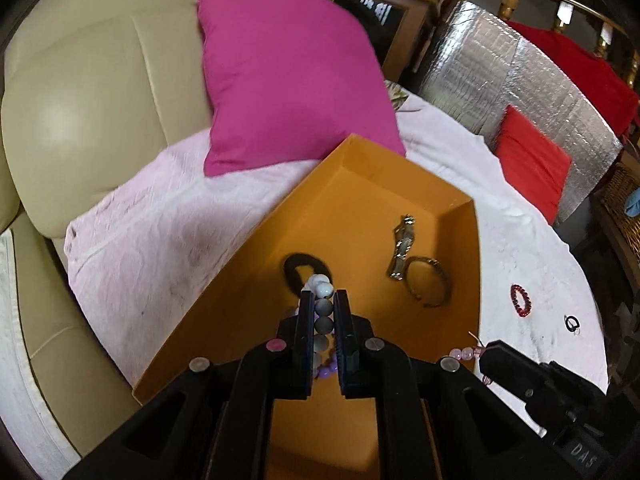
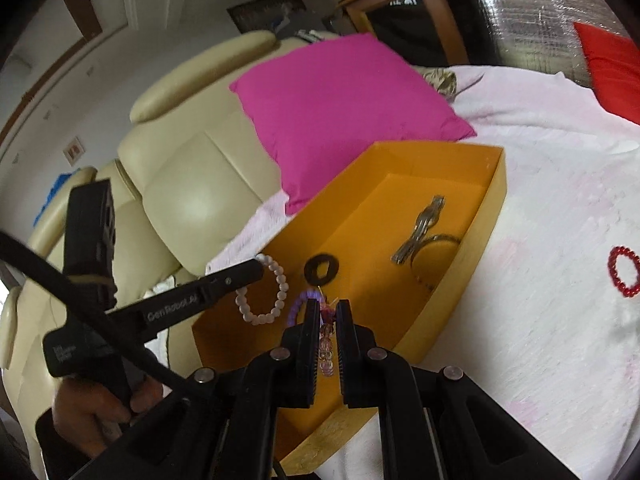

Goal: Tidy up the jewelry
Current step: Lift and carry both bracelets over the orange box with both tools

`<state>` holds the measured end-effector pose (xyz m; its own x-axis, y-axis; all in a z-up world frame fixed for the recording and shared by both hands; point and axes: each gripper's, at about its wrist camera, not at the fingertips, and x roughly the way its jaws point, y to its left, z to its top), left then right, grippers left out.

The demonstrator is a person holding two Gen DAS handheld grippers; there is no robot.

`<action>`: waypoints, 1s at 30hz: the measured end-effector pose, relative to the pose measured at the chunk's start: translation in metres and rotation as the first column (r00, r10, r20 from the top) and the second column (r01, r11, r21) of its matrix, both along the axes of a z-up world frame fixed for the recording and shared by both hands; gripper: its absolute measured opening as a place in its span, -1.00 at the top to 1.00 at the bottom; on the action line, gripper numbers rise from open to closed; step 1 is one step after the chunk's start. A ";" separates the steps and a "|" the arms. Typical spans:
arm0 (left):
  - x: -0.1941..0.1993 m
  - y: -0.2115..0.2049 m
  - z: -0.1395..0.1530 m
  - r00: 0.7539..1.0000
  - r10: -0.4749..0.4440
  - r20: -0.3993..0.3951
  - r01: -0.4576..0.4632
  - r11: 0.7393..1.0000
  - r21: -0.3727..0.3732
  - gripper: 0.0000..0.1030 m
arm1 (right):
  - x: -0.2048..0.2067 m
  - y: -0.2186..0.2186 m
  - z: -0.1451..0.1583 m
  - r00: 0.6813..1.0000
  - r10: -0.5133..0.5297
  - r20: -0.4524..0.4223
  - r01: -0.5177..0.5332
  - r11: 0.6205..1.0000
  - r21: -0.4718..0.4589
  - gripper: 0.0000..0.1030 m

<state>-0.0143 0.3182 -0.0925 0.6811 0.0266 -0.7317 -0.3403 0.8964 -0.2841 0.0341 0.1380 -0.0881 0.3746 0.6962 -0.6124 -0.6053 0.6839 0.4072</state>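
Note:
An orange box (image 1: pixel 460 216) (image 2: pixel 494 200) lies on a pale pink cloth. In it are a silver watch (image 1: pixel 403 246) (image 2: pixel 420 226), a metal bangle (image 1: pixel 428 282) (image 2: pixel 436 240) and a black ring (image 1: pixel 306 270) (image 2: pixel 322 269). My left gripper (image 1: pixel 323 294) (image 2: pixel 262 270) is shut on a white bead bracelet (image 1: pixel 323 308) (image 2: pixel 262 292) over the box. My right gripper (image 2: pixel 328 306) (image 1: pixel 482 354) is shut on a pink bead bracelet (image 2: pixel 326 340) (image 1: pixel 464 354) at the box's near rim. A purple bead bracelet (image 2: pixel 298 306) lies under it.
A red bead bracelet (image 1: pixel 522 300) (image 2: pixel 624 272) and a small black ring (image 1: pixel 572 323) lie on the cloth right of the box. A magenta pillow (image 1: pixel 288 80) (image 2: pixel 340 112) lies behind the box, a red pillow (image 1: pixel 532 160) far right, a cream sofa (image 1: pixel 92 100) left.

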 end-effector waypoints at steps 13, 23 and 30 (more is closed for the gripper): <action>0.010 -0.010 -0.003 0.999 -0.033 -0.002 0.033 0.999 0.008 0.82 | -0.015 0.010 -0.010 0.999 0.041 -0.001 -0.041 0.998 -0.039 0.82; 0.036 -0.030 -0.006 0.991 -0.134 0.010 0.133 0.989 0.067 0.82 | -0.025 0.006 -0.013 0.998 0.064 0.001 -0.064 0.998 -0.028 0.82; 0.042 -0.039 -0.011 0.989 -0.138 -0.044 0.143 0.980 0.141 0.82 | -0.021 0.000 -0.014 0.999 0.041 0.001 -0.041 0.999 -0.034 0.82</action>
